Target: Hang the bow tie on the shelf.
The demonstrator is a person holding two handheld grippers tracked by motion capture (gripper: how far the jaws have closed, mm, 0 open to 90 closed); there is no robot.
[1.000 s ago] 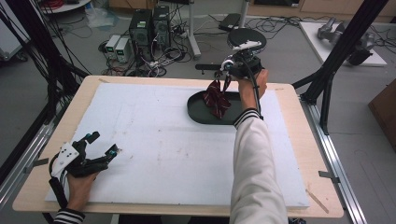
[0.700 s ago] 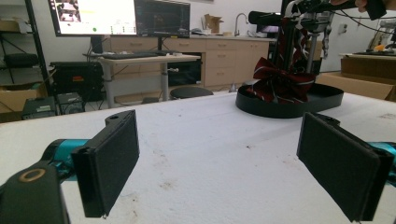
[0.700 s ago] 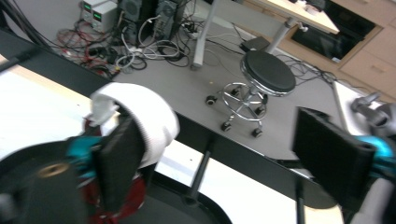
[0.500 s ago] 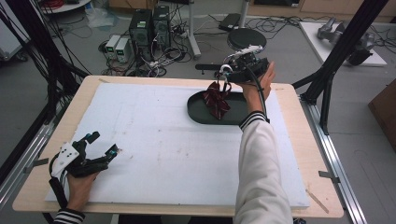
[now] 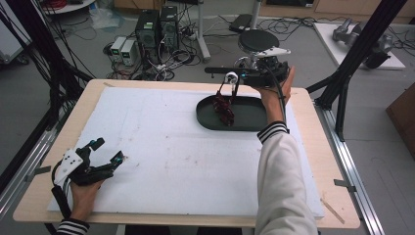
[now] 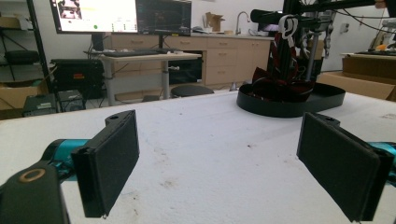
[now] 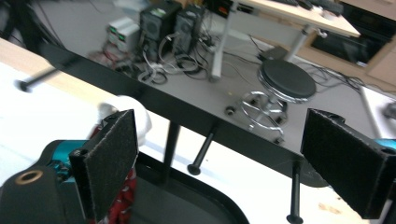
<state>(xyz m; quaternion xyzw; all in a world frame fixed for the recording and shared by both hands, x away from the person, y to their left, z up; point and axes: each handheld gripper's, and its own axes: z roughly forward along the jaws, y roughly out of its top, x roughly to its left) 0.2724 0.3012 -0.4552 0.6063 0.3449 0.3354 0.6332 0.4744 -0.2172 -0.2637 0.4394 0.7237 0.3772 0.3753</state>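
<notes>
Red item (image 5: 225, 108) in the black oval tray (image 5: 254, 117): dark red with black, crumpled or strappy; what it is cannot be made out from the high view. It hangs from a white ring or hook (image 5: 231, 77) on a black horizontal bar with short pegs, and its lower part rests inside the tray. In the left gripper view the same red item (image 6: 280, 79) rises out of the tray (image 6: 327, 100); its top and the bar are cut by the frame edge.

Right gripper (image 5: 244, 78): held at the far edge of the worktop (image 5: 313, 147), above the tray's far rim, pointing left towards the white ring. Its jaws have just been opening and now stand wide, nothing between the pads. In the right gripper view the pads are flat black rectangles with a rough, felt-like face; the left pad (image 7: 109, 163) hides most of the ring and the red item (image 7: 122, 196) below it. The background is blurred.

Left gripper (image 5: 100, 155): rests on the near left of the white foam sheet (image 5: 161, 147), well apart from the tray, jaws spread wide and empty.

The sheet's surface is matt and pitted, with small brown specks; pale wood shows round its border.
</notes>
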